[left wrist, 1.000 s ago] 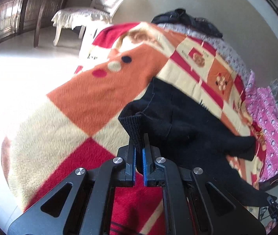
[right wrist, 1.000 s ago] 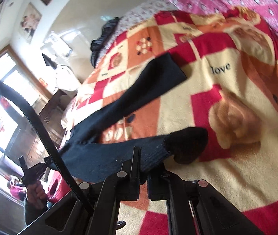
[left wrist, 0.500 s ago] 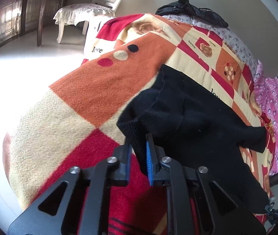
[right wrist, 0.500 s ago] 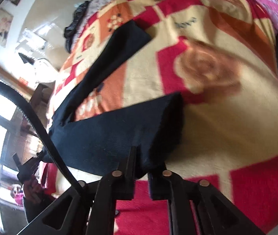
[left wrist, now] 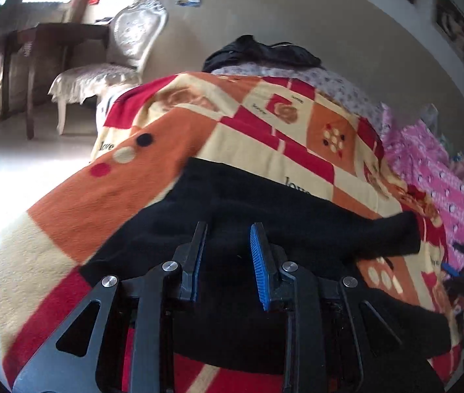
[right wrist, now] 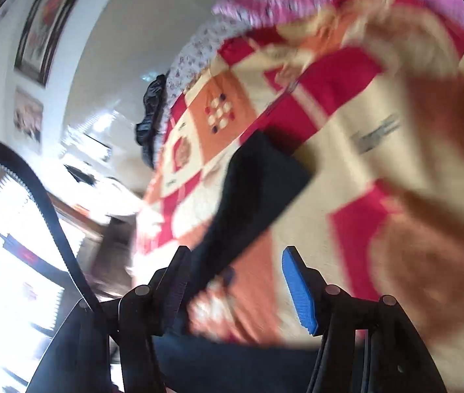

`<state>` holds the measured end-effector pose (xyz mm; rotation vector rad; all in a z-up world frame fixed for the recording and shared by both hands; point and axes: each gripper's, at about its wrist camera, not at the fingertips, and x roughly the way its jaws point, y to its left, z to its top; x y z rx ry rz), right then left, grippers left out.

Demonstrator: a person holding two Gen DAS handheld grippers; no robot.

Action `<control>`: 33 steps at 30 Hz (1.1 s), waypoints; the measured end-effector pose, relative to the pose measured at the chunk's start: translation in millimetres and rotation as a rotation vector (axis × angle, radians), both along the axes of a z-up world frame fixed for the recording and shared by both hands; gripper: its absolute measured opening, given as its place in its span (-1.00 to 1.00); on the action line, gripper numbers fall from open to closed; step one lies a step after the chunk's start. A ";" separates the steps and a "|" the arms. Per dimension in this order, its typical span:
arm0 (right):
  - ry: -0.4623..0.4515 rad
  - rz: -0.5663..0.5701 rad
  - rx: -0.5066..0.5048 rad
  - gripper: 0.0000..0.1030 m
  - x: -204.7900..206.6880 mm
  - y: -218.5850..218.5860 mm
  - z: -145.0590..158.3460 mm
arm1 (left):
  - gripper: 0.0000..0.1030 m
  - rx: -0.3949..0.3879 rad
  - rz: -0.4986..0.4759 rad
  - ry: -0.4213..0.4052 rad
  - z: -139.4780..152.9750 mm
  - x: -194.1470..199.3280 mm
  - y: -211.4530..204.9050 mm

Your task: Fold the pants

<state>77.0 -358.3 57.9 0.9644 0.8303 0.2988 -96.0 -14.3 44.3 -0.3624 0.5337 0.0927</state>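
With both grippers just having let go, the left gripper (left wrist: 227,245) stood partly open over the black pants (left wrist: 232,203) on the bed (left wrist: 52,262); the right gripper (right wrist: 235,281), wider, held nothing. Loose cloth might slump and spoil the fold.

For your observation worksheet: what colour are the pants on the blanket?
Black. The pants show best in the left wrist view, against the blanket.
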 end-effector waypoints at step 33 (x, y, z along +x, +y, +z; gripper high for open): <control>0.212 -0.198 -0.399 -0.93 -28.9 -32.1 -29.6 | -0.54 -0.091 -0.030 0.162 -38.9 18.6 -5.0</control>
